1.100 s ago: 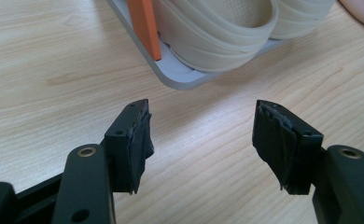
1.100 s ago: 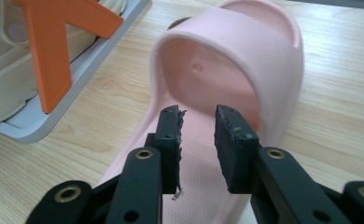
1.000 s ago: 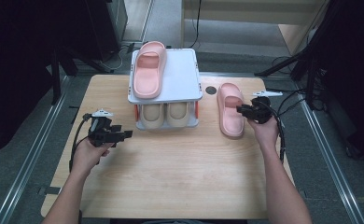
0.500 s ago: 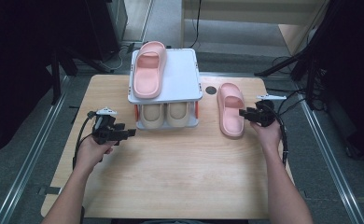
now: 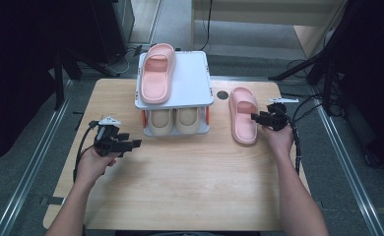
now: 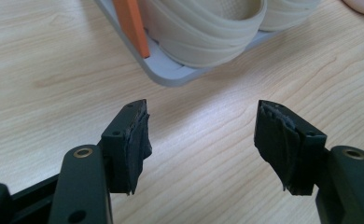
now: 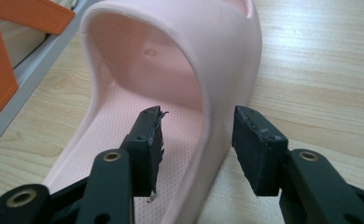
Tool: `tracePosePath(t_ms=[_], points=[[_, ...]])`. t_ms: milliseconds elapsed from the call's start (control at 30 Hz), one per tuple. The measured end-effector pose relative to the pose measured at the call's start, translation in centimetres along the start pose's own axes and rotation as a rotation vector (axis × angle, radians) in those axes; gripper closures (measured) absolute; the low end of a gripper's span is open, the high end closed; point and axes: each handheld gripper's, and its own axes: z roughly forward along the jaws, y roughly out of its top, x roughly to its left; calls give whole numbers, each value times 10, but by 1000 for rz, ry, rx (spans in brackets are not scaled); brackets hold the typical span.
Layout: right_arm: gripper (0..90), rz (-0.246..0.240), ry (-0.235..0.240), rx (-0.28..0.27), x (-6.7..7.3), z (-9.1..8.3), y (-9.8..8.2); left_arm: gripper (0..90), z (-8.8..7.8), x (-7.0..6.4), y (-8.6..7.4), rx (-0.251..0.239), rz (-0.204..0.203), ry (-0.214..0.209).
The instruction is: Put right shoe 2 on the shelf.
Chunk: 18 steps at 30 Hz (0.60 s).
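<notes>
So the left gripper (image 5: 131,143) sat wide open and empty near the shoe rack (image 5: 200,93), just waiting. One pink slipper (image 5: 156,73) already lay on top; the other slipper (image 5: 242,114) was on the table beside it. The right gripper (image 7: 196,149) straddled its side wall, jaws having just opened, not pinching. Both hands had barely shifted from before.

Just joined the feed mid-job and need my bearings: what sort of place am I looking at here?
Probably a lab or recording workspace, not a home: a light wooden table stands on grey floor with metal floor rails and black stands and cables around it, and holds a small grey two-tier shoe rack.
</notes>
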Motion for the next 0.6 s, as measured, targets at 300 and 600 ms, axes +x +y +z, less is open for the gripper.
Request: tracePosePath(t_ms=[300, 600], points=[[533, 12, -33, 8, 0, 14, 6, 355, -13, 8, -13, -6, -37, 27], [565, 15, -66, -6, 0, 24, 9, 355, -17, 10, -19, 1, -50, 48]])
